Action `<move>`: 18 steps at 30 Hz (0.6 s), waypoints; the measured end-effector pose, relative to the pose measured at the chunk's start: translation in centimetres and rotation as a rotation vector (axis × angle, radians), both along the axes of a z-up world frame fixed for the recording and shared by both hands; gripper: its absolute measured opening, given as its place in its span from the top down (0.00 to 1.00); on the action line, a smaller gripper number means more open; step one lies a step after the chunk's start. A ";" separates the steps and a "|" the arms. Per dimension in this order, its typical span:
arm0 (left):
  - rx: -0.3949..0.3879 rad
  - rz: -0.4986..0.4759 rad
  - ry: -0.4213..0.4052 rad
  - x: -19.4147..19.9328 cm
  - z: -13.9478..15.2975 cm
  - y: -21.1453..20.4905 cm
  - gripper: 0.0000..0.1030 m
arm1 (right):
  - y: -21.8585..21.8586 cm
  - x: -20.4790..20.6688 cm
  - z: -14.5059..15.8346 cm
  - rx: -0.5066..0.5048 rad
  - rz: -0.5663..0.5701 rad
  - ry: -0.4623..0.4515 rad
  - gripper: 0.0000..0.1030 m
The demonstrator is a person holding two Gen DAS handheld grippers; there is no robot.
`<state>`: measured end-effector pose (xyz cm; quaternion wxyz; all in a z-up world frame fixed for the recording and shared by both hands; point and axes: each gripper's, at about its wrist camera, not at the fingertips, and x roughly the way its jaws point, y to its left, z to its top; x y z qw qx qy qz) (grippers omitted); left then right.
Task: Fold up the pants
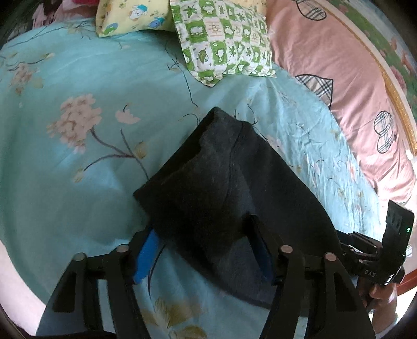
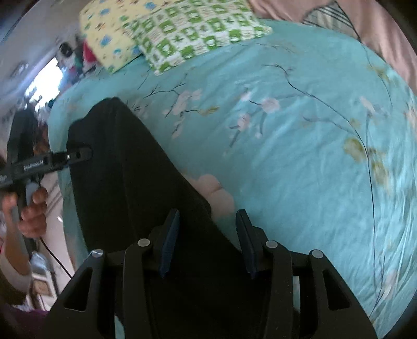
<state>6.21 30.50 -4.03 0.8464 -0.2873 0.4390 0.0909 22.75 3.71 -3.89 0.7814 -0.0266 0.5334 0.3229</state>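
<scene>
The dark grey pants (image 1: 221, 182) lie folded on the teal flowered sheet (image 1: 78, 182), their far end narrow. My left gripper (image 1: 204, 253) straddles the near end of the upper layer. Its blue left pad (image 1: 146, 255) sits at the cloth's edge and its right finger (image 1: 260, 247) rests on the fabric, with no pinch showing. In the right wrist view the pants (image 2: 125, 182) run away to the upper left. My right gripper (image 2: 208, 245) stands open over their right edge, with cloth between the pads. The left gripper (image 2: 78, 156) shows there at the pants' left edge, held by a hand (image 2: 31, 208).
A green-and-white checked pillow (image 1: 224, 39) and a yellow cartoon pillow (image 1: 130, 15) lie at the head of the bed. A pink quilt (image 1: 325, 52) runs along the right side. The right gripper's body (image 1: 391, 247) shows at the right edge. The bed's edge (image 2: 60, 187) is beside the pants.
</scene>
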 end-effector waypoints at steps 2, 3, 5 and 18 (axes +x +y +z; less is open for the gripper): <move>0.015 0.005 -0.010 0.5 -0.2 0.0 0.53 | 0.3 0.7 -0.3 0.015 0.010 0.018 0.60; 0.023 0.004 -0.015 0.7 -0.3 0.0 0.61 | 0.3 0.8 -0.3 0.031 0.024 0.023 0.63; 0.017 -0.005 -0.033 0.8 -0.3 0.2 0.74 | 0.3 0.5 -0.3 0.068 0.034 0.040 0.78; 0.069 -0.062 -0.248 -3.9 7.2 -0.4 0.83 | -2.2 -0.9 7.4 0.122 -0.199 -0.234 0.93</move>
